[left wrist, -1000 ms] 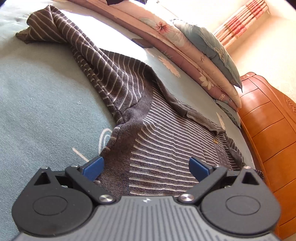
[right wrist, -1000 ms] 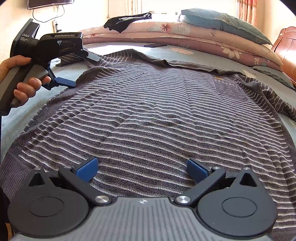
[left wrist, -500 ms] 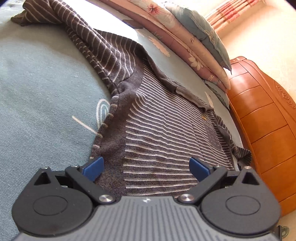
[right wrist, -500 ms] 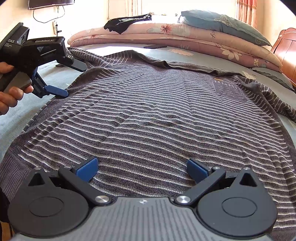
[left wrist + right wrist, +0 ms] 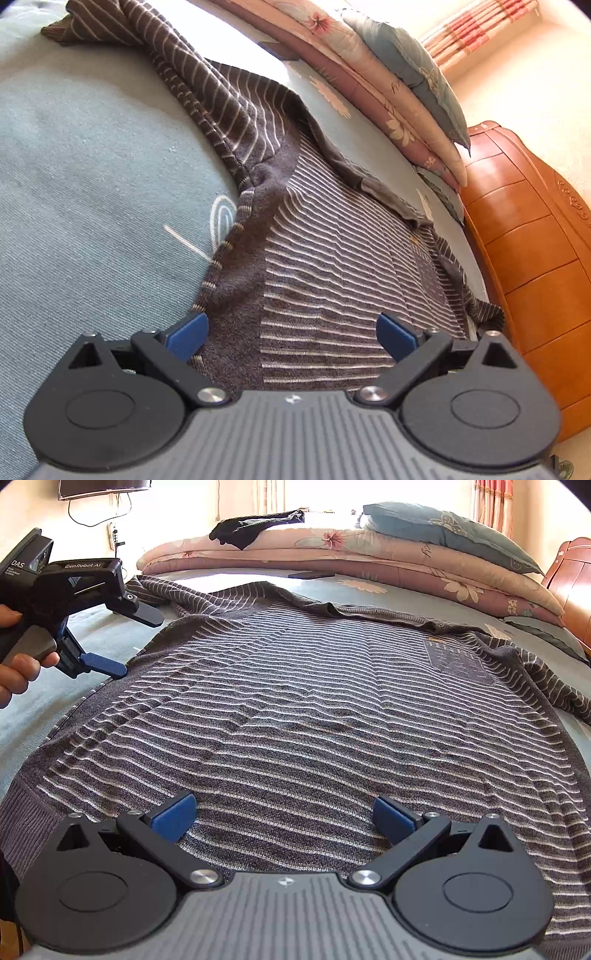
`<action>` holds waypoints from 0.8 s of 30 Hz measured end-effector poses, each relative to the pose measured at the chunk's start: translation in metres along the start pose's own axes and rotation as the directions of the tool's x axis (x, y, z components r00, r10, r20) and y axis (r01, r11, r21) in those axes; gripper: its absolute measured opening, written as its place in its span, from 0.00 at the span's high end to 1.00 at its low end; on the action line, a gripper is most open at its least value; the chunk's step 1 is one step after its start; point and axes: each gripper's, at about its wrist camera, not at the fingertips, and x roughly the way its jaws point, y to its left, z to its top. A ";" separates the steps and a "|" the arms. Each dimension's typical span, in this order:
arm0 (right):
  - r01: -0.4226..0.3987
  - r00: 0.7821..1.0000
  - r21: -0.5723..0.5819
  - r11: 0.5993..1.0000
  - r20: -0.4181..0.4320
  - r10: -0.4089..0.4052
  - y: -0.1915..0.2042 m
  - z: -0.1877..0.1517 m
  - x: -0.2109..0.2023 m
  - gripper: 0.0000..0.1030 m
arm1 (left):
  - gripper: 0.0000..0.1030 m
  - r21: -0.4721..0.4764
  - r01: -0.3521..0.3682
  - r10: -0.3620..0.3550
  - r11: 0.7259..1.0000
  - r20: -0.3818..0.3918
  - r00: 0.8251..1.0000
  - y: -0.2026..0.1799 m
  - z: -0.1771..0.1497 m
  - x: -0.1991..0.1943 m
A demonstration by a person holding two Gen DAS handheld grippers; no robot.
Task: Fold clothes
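A grey-brown sweater (image 5: 314,701) with thin pale stripes lies spread flat, front up, on the teal bedsheet (image 5: 33,701). Its left sleeve (image 5: 207,85) trails away across the sheet, and its right sleeve (image 5: 554,679) is bunched at the far right. My left gripper (image 5: 291,336) hangs open just over the sweater's left side seam below the armpit; in the right wrist view this left gripper (image 5: 139,646) is held by a hand (image 5: 14,668). My right gripper (image 5: 282,816) is open above the hem, with nothing between its fingers.
Folded floral quilts (image 5: 388,554) and a blue pillow (image 5: 443,528) are stacked along the bed's far side, with a black garment (image 5: 255,528) on top. A small dark flat object (image 5: 312,574) lies on the sheet. A wooden headboard (image 5: 535,240) stands at the right.
The left gripper has dipped lower and nearer to the sweater's left side edge. The right gripper and the sweater have stayed put, and both grippers remain open.
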 end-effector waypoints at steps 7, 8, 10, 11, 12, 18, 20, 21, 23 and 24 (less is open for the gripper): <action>-0.004 1.000 -0.006 1.000 0.002 0.004 -0.001 0.000 -0.001 0.00 | 0.05 0.093 0.094 -0.085 0.991 -0.095 0.992 -0.020 -0.007 0.002; -0.004 1.000 -0.003 1.000 -0.009 0.004 -0.001 0.002 -0.002 0.00 | 0.05 0.115 0.082 -0.069 0.990 -0.111 0.991 -0.023 -0.009 0.006; -0.020 1.000 0.005 1.000 0.015 0.020 0.002 0.006 -0.010 0.00 | 0.05 0.141 0.054 -0.034 0.988 -0.141 0.989 -0.026 -0.011 0.014; -0.043 0.998 0.007 0.999 0.040 0.043 0.005 0.008 -0.016 0.00 | 0.05 0.145 0.039 -0.016 0.989 -0.157 0.988 -0.024 -0.011 0.018; -0.067 0.996 0.008 0.998 0.065 0.066 0.007 0.009 -0.021 0.00 | 0.04 0.132 0.043 -0.022 0.990 -0.160 0.987 -0.022 -0.009 0.016; -0.193 0.980 -0.049 0.980 0.031 0.194 0.056 0.036 -0.014 0.00 | 0.04 0.056 0.111 -0.099 0.992 -0.176 0.979 0.000 0.000 0.011; -0.211 0.976 -0.075 0.975 0.032 0.214 0.075 0.048 -0.004 0.00 | 0.04 0.050 0.118 -0.107 0.992 -0.183 0.977 0.004 0.002 0.009; -0.213 0.976 -0.082 0.974 0.033 0.217 0.084 0.054 0.002 0.00 | 0.04 0.048 0.121 -0.110 0.992 -0.186 0.976 0.006 0.003 0.008; -0.221 0.974 -0.093 0.971 0.020 0.224 0.098 0.061 0.015 0.00 | 0.04 0.049 0.123 -0.111 0.991 -0.192 0.975 0.008 0.004 0.007; -0.225 0.974 -0.099 0.969 0.014 0.227 0.105 0.064 0.022 0.00 | 0.04 0.050 0.124 -0.112 0.991 -0.195 0.974 0.009 0.004 0.006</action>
